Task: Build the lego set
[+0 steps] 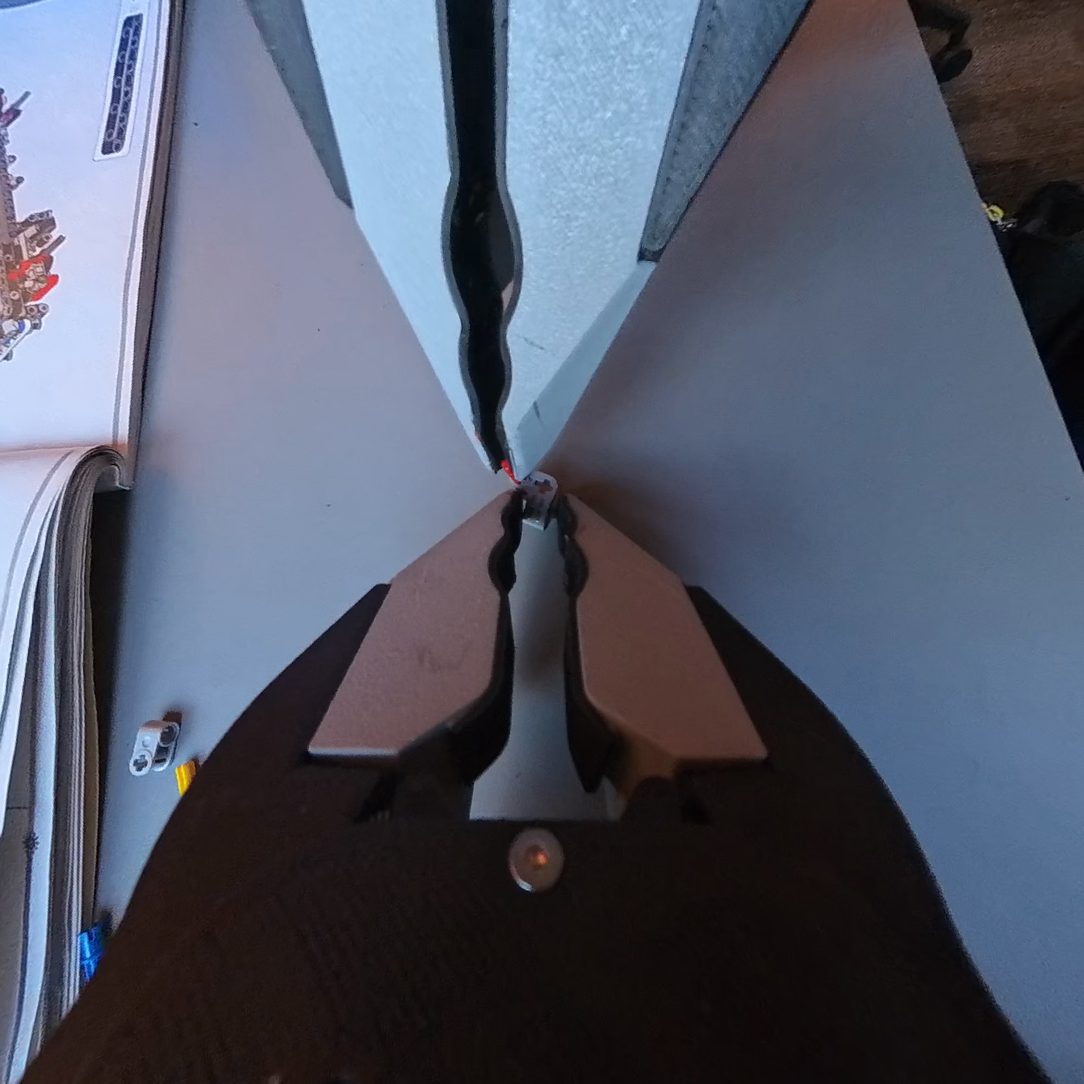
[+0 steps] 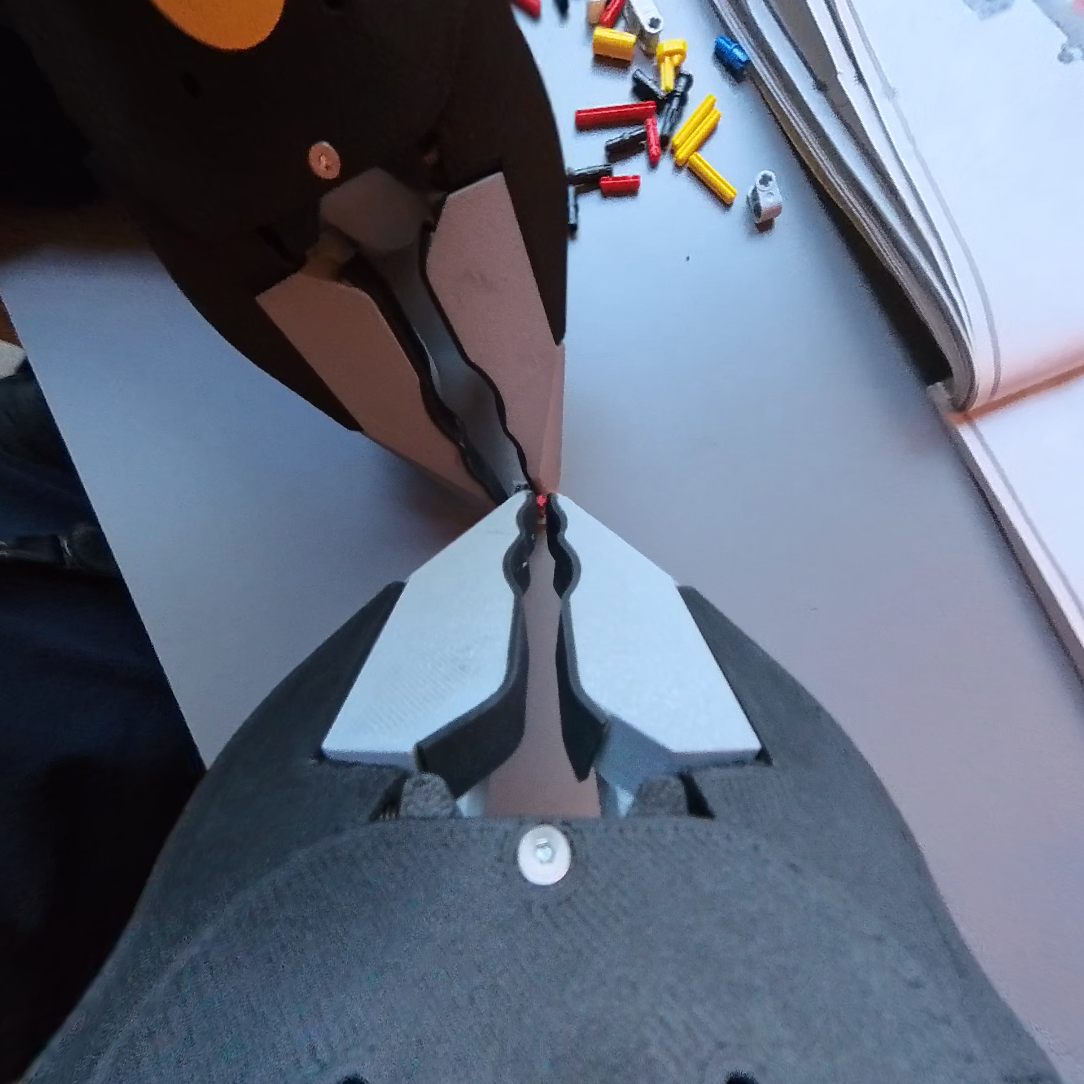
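Your left gripper (image 1: 537, 507) clamps a small grey connector piece (image 1: 538, 498) mid-bench; your right gripper (image 2: 542, 513) pinches a red pin (image 2: 541, 503) tip-to-tip against it. Loose pins (image 2: 651, 123) lie by the open booklet (image 2: 938, 176) at the bench edge.

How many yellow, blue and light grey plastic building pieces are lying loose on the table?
Yellow plastic building pieces: 5
Blue plastic building piece: 1
Light grey plastic building pieces: 2
Total: 8
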`<state>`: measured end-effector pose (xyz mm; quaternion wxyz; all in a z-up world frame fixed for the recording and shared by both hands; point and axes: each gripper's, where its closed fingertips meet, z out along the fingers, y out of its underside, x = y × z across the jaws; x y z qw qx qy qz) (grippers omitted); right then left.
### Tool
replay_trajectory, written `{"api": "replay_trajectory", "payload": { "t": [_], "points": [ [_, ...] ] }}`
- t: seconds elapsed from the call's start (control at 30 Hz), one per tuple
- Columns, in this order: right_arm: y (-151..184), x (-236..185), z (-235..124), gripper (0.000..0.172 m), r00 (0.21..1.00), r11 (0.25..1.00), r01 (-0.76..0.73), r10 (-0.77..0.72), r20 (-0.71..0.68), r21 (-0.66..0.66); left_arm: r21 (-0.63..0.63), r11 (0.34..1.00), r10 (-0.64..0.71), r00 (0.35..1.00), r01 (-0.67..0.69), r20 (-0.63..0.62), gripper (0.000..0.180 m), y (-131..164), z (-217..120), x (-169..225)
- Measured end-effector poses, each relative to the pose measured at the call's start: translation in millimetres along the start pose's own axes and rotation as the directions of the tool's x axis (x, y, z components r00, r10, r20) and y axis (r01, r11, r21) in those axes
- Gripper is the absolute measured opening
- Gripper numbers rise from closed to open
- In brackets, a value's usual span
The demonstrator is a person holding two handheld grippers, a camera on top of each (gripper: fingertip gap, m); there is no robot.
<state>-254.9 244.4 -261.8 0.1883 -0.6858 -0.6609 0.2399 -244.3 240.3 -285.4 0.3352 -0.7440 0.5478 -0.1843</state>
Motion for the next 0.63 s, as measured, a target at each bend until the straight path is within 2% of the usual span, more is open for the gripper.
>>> {"api": "replay_trajectory", "payload": {
  "t": [0.03,0.27,0.63],
  "points": [
    [0.0,-0.2,0.0,0.000,1.000,1.000,-0.021,0.021,0.002,0.011,0.000,1.000,-0.001,1.000,0.001,0.000,0.010,0.0,0.0,0.0],
    [4.9,1.4,-2.4,0.000,0.995,0.994,-0.097,0.098,-0.013,0.051,-0.001,1.000,-0.004,1.000,0.004,0.002,0.010,-0.3,0.3,0.0],
    [7.5,1.5,-2.7,0.000,0.996,0.998,0.055,-0.056,-0.073,-0.012,-0.002,1.000,0.000,1.000,0.000,0.006,0.010,-0.6,0.3,0.0]
  ]
}}
